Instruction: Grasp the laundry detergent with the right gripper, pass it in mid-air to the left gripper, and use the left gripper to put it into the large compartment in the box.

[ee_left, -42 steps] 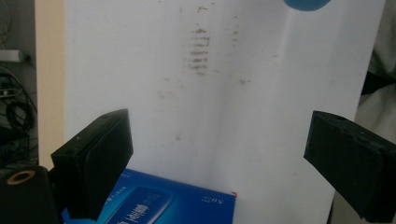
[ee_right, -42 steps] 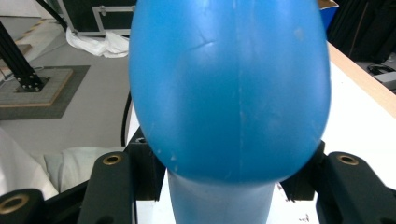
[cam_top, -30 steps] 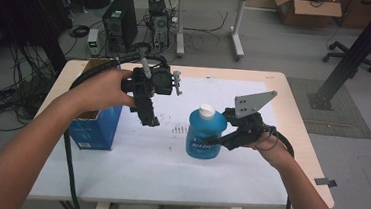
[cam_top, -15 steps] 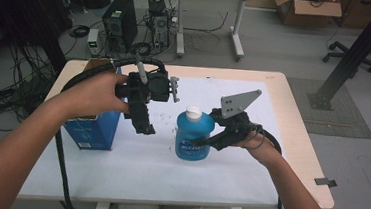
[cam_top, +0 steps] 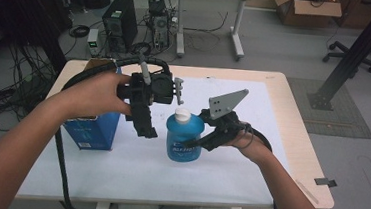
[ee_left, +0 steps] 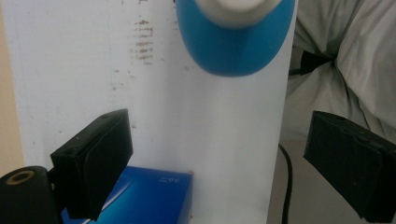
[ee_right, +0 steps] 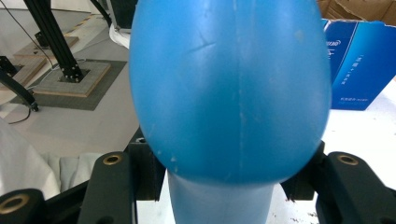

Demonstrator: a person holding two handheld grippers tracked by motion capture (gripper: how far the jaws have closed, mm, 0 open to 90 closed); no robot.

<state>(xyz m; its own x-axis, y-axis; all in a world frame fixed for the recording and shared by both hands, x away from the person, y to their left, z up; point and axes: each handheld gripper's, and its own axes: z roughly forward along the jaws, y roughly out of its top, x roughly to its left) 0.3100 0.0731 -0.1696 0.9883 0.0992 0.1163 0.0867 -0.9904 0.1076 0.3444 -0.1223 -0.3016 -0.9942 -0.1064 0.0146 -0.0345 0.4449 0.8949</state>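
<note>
1. We are gripping the blue bottle [cam_top: 184, 142] with our right claw [cam_top: 204, 142], whose jaws are clamped on its body from the right; the bottle is standing upright near the middle of the tabletop [cam_top: 281, 137], on the white sheet.
2. We are holding our left claw [cam_top: 147, 126] just to the left of the bottle, above the tabletop, with its jaws spread wide and closing on nothing.
3. We are judging the hold on the bottle as done. The white cap [cam_top: 182, 116] is not yet touched, so opening it, if that is the aim, is what is left.
4. The blue box [cam_top: 93, 130] is standing near the left edge of the tabletop, apart from the bottle.
5. The left gripper view is looking down past the open jaws onto the cap [ee_left: 236, 9] and the bottle's shoulder, which the right gripper view is missing.
6. The right gripper view is showing the bottle [ee_right: 231, 93] pressed between both jaws at close range, confirming the contact that the high view leaves partly hidden by the hand.
</note>
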